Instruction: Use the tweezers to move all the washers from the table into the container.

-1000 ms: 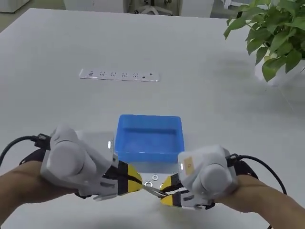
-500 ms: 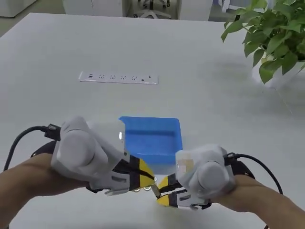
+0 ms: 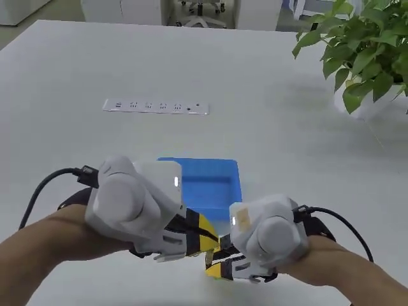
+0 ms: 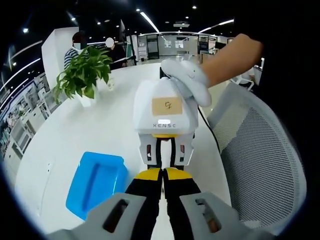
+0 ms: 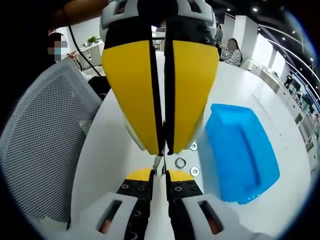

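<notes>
three small steel washers lie on the white table just beside the blue container, toward the table's chair-side edge. thin tweezers are pinched between the right gripper's nearly closed jaws. the left gripper meets it tip to tip, jaws pressed together; whether it grips the tweezers i cannot tell.

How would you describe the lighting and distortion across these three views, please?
Head view: soft, even light, sharp throughout, faint shadows on the table. Left gripper view: fisheye curves the container; ceiling strips glare. Right gripper view: left tongs loom oversized; washers look crisp.
</notes>
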{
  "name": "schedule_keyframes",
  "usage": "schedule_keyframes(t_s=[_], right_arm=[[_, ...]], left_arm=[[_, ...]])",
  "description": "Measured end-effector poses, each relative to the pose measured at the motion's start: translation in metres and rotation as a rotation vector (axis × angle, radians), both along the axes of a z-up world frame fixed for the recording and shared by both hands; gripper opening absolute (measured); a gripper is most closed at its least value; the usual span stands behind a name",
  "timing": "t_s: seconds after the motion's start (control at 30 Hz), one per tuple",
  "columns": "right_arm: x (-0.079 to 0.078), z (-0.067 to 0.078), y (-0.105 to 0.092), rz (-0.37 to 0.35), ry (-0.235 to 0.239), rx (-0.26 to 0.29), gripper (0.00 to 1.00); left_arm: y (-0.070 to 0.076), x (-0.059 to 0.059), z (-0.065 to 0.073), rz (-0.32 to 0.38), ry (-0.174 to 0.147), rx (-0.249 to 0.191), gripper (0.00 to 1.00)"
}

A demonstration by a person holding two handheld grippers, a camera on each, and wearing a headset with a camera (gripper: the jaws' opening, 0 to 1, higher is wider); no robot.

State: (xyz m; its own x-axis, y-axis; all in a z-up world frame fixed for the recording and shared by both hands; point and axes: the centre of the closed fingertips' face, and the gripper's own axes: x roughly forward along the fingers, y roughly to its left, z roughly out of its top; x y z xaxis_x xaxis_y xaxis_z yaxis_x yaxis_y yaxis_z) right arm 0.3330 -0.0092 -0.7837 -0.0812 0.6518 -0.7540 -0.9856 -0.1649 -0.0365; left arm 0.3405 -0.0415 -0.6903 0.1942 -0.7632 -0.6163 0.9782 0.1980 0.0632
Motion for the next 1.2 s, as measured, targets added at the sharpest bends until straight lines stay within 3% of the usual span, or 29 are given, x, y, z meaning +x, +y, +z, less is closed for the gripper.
schedule_keyframes(t_s=[0.33,0.63,0.87,1.2], right_arm=[[0.0,0.0,-0.003,-0.024,0.01,0.008,0.11],[0.0,0.0,-0.003,-0.024,0.011,0.008,0.1],[0.0,-0.001,-0.006,-0.027,0.012,0.004,0.1],[0.002,0.001,-0.009,-0.034,0.009,0.002,0.1]], left_arm=[[-0.007,0.001,0.0,-0.009,-0.005,-0.016,0.06],[-0.001,0.001,-0.001,-0.001,-0.006,-0.024,0.09],[0.005,0.003,-0.003,0.02,-0.017,-0.027,0.2],[0.026,0.006,-0.01,0.104,0.01,-0.043,0.36]])
